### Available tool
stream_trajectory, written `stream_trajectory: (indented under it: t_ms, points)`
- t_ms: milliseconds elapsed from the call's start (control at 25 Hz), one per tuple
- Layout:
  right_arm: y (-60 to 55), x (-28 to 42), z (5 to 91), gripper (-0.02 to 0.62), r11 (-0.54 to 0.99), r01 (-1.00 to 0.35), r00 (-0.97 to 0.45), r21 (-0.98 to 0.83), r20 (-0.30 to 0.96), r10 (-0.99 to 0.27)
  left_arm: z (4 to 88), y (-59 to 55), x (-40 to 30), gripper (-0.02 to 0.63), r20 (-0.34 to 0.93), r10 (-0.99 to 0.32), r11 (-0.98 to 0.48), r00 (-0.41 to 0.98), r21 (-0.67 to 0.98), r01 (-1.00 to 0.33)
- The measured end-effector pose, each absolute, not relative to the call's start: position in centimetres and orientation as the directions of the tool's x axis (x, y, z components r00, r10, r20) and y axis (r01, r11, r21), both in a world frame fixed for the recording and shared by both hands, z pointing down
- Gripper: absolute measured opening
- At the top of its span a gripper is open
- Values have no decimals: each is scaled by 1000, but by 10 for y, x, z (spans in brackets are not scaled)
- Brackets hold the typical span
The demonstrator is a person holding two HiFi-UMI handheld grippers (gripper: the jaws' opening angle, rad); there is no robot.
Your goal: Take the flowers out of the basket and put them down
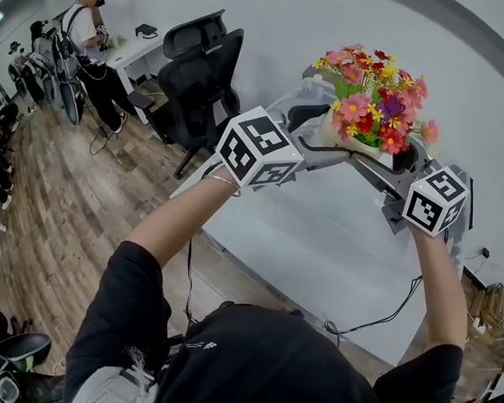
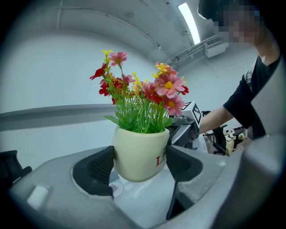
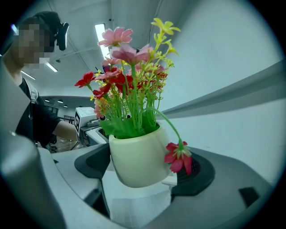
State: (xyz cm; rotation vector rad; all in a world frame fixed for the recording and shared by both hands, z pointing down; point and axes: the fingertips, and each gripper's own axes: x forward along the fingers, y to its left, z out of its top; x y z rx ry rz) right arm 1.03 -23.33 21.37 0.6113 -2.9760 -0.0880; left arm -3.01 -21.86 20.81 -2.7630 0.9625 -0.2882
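The left gripper (image 2: 140,164) and right gripper (image 3: 149,166) both hold the cream pot (image 1: 338,135) of flowers (image 1: 371,103). Each gripper's fingers (image 2: 99,169) are clenched against opposite pot walls. The pot is upright, raised above the white worktop (image 1: 317,238). One red bloom (image 3: 178,157) droops over the rim.

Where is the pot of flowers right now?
In the head view the flower pot sits upper right, held above the white table: the left gripper is clamped on its sides, and the right gripper flanks it too.
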Motion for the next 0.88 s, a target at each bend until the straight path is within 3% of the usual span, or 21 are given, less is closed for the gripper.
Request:
stream_trajectory:
  t_ms: [880]
  points:
    - [-220,-13,211,446,943,-330,-939,50,83,-333,205,-202,-53,373,112,-675,-732,730,-233,-641]
